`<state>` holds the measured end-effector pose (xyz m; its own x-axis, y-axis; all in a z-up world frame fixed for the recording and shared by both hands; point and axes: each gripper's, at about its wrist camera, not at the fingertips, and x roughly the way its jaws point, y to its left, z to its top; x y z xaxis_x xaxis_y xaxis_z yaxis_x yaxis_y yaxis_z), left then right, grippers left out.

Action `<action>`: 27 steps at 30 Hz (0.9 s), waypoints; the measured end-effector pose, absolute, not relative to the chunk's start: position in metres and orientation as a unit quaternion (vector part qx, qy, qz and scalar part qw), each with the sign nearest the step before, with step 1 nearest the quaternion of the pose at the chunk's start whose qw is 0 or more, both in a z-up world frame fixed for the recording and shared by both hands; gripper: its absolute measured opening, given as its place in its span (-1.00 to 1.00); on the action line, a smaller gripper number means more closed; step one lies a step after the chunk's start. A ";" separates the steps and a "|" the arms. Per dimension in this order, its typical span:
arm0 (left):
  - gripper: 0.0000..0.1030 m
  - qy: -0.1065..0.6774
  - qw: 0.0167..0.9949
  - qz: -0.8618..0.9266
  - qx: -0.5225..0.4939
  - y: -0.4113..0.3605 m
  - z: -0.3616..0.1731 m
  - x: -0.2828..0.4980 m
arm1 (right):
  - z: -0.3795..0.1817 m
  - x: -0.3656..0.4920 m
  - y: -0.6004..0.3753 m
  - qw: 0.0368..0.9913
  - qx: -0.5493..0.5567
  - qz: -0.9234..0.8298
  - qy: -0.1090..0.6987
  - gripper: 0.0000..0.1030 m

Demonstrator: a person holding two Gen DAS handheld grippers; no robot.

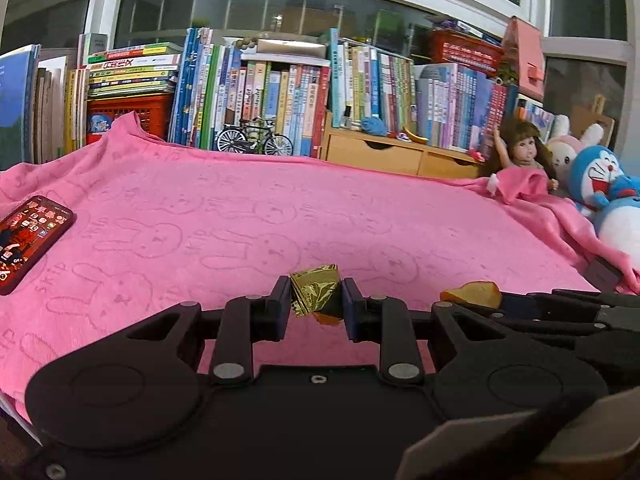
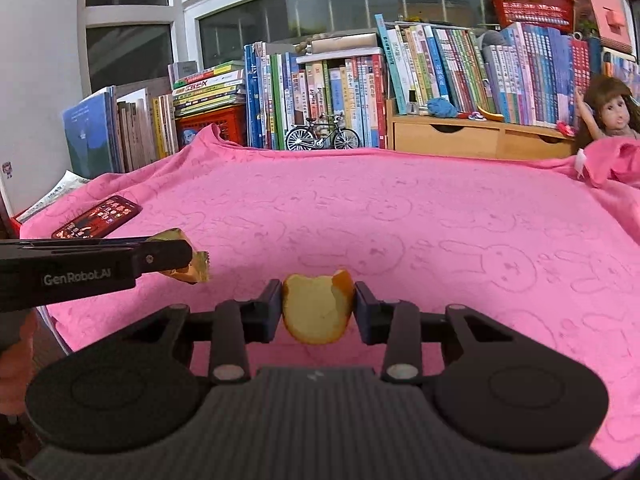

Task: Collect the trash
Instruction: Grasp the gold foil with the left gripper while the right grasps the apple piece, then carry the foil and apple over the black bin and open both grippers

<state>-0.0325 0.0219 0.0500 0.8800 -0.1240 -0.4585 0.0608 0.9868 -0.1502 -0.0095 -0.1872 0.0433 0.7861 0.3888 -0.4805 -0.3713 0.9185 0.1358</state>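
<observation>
My left gripper (image 1: pixel 316 300) is shut on a crumpled gold foil wrapper (image 1: pixel 314 286), held above the pink towel (image 1: pixel 280 208). In the right wrist view that same gripper (image 2: pixel 188 260) comes in from the left edge with the gold foil wrapper (image 2: pixel 198 266) sticking out of its tip. My right gripper (image 2: pixel 318 304) is shut on a piece of orange peel (image 2: pixel 318 308), pale inner side facing the camera. In the left wrist view the orange peel (image 1: pixel 472 292) shows at the right, beside the dark fingers of the right gripper.
A phone (image 1: pixel 28 240) with its screen lit lies on the pink towel at the left, also the phone (image 2: pixel 98 218). Books (image 1: pixel 280 92), a model bicycle (image 1: pixel 256 140) and wooden drawers (image 1: pixel 396 152) line the back. A doll (image 1: pixel 524 152) and plush toys (image 1: pixel 600 184) sit at the right.
</observation>
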 end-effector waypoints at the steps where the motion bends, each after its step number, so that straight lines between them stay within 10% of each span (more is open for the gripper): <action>1: -0.52 0.241 0.967 -0.051 -0.065 0.021 0.051 -0.036 | 0.043 -0.013 -0.190 0.945 0.018 0.200 0.258 -0.16; 27: -0.51 0.312 0.942 -0.113 -0.056 -0.006 0.017 -0.115 | 0.014 -0.110 -0.204 0.934 0.048 0.210 0.286 -0.13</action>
<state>-0.1153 -0.0057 0.0173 0.7799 -0.2479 -0.5747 0.1786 0.9682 -0.1752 -0.1097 -0.2038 0.0139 0.7480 0.4196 -0.5142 -0.3646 0.9072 0.2099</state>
